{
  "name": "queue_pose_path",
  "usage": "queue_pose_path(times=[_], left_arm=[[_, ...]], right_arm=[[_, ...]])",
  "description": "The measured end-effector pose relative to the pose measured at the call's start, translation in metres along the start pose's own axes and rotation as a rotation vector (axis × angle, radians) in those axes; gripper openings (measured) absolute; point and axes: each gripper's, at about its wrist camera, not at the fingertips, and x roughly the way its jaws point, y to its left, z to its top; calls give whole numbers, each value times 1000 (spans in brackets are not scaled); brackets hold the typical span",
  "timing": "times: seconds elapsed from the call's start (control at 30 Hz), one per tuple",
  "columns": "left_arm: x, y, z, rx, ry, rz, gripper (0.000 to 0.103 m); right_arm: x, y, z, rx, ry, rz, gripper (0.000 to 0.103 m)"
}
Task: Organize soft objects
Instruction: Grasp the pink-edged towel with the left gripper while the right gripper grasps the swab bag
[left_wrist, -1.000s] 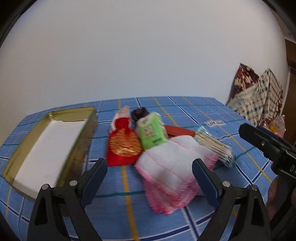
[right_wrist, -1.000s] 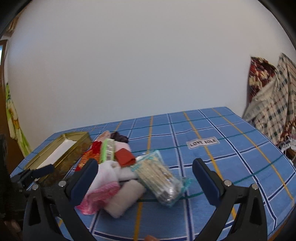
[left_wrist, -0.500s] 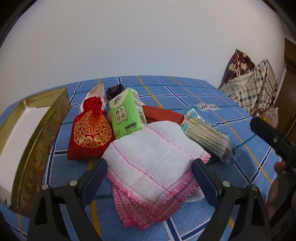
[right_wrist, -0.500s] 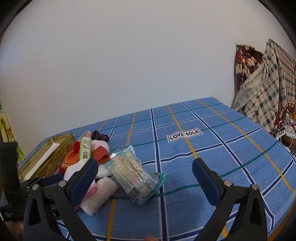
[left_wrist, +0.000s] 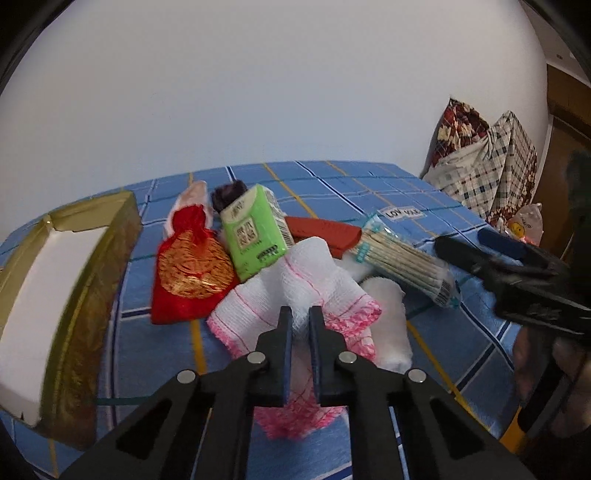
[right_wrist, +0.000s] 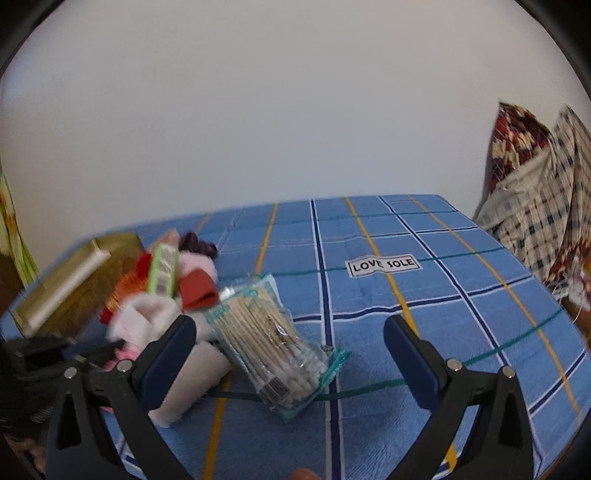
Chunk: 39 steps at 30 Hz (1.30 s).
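Observation:
My left gripper (left_wrist: 300, 318) is shut on a white cloth with pink edging (left_wrist: 314, 280), which bunches up between the fingers. Beside it lie a red and gold pouch (left_wrist: 188, 269), a green tissue pack (left_wrist: 253, 230), a red case (left_wrist: 325, 230), a bag of cotton swabs (left_wrist: 402, 258) and a white rolled towel (left_wrist: 388, 314). My right gripper (right_wrist: 290, 354) is open and empty above the swab bag (right_wrist: 273, 343); it also shows in the left wrist view (left_wrist: 517, 266). The cloth (right_wrist: 136, 321) shows blurred at the left of the right wrist view.
An open gold box with a white inside (left_wrist: 74, 288) stands left of the pile on the blue checked cloth (right_wrist: 424, 302). Plaid and floral bundles (left_wrist: 484, 166) sit past the far right edge. A white wall is behind.
My left gripper has closed on the white and pink cloth and pinched it up. The right gripper has shifted closer over the swab bag, still open.

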Motion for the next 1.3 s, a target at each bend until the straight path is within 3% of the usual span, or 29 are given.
queue_pose_path(times=[0.17,0.33,0.43,0.5,0.57,0.63,0.67,0.7,0.83,0.97,1.1,1.17,1.3], left_arm=[[-1,14,1,-12,-6,9,9],[8,23,-2,-36,30,-71,10],[11,19,-1,-33,45,-70,14],[14,16,-1,-24,57,-67,25],[16,14,-1,-15,63,-27,59],[14,14,0,-15,52,-6,74],[15,14,1,-15,52,-11,76],[19,13,1,-10,69,-20,76],[32,10,4,13,127,-31,76],[39,6,5,31,164,-37,78],[37,2,4,63,154,-33,78],[38,-1,3,85,153,-38,54],[34,-5,0,120,129,-30,34]], right_arm=[[25,10,0,-84,105,-22,90],[42,13,-1,-107,206,5,90],[47,14,0,-116,228,3,89],[50,12,1,-102,248,20,88],[53,8,3,-84,266,32,88],[54,4,3,-75,276,42,86],[55,4,3,-77,280,40,82],[56,5,3,-81,285,37,80],[55,1,3,-59,282,48,55],[56,-12,5,8,287,50,56],[60,7,1,-86,311,21,55],[60,13,-2,-118,313,7,50],[57,11,-6,-113,299,5,44]])
